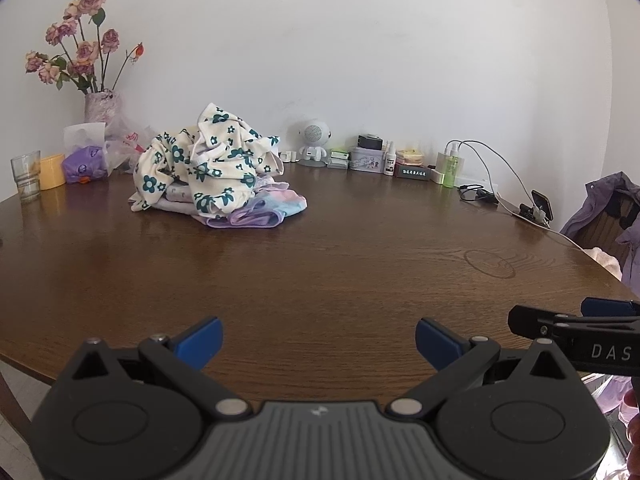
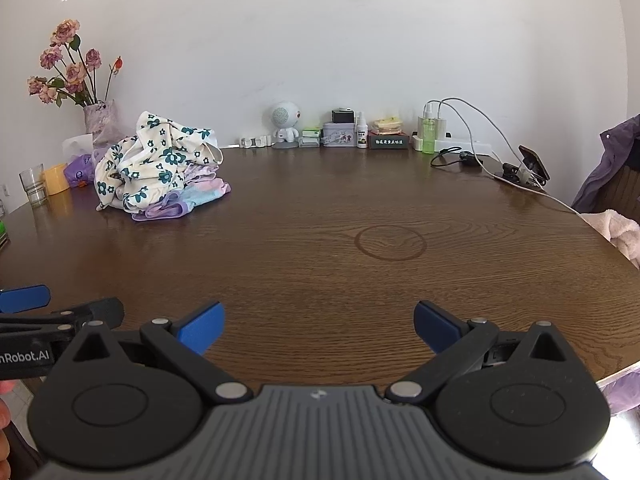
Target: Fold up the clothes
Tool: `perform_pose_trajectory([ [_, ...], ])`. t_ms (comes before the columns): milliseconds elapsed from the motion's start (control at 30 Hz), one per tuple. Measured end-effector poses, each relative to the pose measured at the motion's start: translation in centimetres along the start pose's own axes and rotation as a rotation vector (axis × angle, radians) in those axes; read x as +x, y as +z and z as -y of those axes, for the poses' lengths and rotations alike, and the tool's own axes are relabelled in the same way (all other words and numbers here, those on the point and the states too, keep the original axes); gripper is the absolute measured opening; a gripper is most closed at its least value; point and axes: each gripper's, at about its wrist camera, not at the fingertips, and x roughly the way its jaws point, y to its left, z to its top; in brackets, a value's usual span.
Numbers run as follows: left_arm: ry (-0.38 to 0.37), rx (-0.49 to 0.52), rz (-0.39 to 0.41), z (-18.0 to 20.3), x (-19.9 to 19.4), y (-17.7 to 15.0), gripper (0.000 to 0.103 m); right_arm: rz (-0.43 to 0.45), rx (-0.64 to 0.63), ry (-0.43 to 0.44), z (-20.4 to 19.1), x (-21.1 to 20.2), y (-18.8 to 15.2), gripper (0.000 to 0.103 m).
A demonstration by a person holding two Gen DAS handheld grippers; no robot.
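Far left edge of the table (image 2: 320,272): vase (image 1: 102,106), glass (image 1: 26,176), yellow cup (image 1: 52,171), kept clear of the work. Clothes pile (image 1: 212,168) sits toward the back left, floral piece on top, unfolded. Your left gripper (image 1: 319,340) and right gripper (image 2: 319,326) hover side by side at the near edge, jaws wide, holding nothing, likely poised to reach in. Clutter lines the back edge; cables at right.

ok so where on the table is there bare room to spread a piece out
The widest bare stretch of table runs from the open tongs to the clothes pile at far left, around the ring mark. Crowded: the back edge with its small items, the cables at right, and the cups by the vase.
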Motion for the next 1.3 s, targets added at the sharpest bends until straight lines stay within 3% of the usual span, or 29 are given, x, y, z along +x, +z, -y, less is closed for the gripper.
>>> perform_pose_trajectory([
  [1300, 0.001, 0.008, 0.006, -0.09, -0.02, -0.24, 0.103, -0.015, -0.009, 0.010, -0.15, -0.03, -0.05, 0.103],
])
